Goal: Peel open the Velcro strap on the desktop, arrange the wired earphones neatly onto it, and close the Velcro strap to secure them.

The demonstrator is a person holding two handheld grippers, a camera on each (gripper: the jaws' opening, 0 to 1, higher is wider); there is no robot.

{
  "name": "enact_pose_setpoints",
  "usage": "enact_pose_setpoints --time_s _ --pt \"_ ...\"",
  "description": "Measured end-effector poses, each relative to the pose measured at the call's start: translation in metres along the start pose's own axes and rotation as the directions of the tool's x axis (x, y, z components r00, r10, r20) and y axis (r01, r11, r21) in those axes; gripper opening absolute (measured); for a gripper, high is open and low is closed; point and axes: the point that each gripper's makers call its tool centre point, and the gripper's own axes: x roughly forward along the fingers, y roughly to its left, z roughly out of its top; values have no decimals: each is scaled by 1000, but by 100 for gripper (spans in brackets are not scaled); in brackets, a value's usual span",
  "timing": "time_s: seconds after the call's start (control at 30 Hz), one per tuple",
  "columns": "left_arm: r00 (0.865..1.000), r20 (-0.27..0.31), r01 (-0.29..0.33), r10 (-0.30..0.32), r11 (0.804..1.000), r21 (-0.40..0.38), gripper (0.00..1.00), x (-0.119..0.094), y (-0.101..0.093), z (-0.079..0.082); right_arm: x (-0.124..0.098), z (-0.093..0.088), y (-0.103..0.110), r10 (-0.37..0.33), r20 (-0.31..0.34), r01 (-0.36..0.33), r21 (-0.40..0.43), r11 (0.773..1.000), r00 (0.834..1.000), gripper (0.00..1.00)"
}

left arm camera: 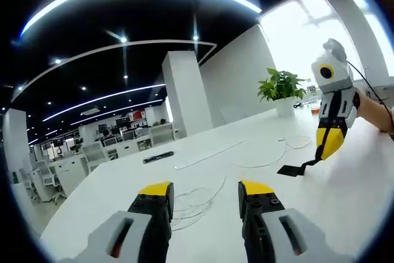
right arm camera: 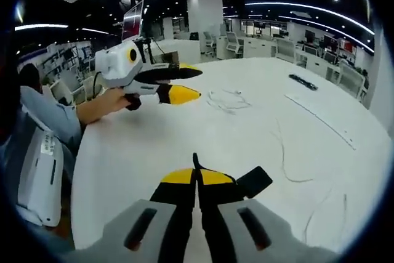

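A black Velcro strap (left arm camera: pixel 294 169) hangs just above the white desk (left arm camera: pixel 345 201), pinched at one end by my right gripper (left arm camera: pixel 322 152), which is shut on it. The right gripper view has that gripper (right arm camera: pixel 197 180) shut, the strap's wide flap (right arm camera: pixel 253 181) sticking out to the right of its jaws. The white wired earphones (left arm camera: pixel 196 204) lie in loose loops on the desk just ahead of my left gripper (left arm camera: pixel 205 192), which is open and holds nothing. From the right gripper view the earphones (right arm camera: pixel 226 100) lie beyond the left gripper (right arm camera: pixel 192 84), which a hand holds above the desk.
A thin white cable (right arm camera: pixel 283 152) trails across the desk. A long white strip (left arm camera: pixel 209 154) and a small black bar (left arm camera: pixel 158 157) lie farther back. A potted plant (left arm camera: pixel 280 87) stands at the far edge. A seated person's sleeve (right arm camera: pixel 43 112) is at the desk's side.
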Motion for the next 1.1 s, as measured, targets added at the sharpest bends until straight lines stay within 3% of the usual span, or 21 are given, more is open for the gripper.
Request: enact_pose_setpoints --time_s 0.27,0.77,1.1 --pt "1000 -6 4 -4 1000 4 45 1 0 -1 -3 8 -4 -5 31 5 3 1000 1000 7" --pt "1000 -20 0 0 1000 1 45 2 1 -6 -3 16 13 37 58 -36 -10 999 998 8" --pt "999 -41 -6 6 1000 4 45 6 3 -14 -2 14 2 15 77 -17 26 1000 997 8"
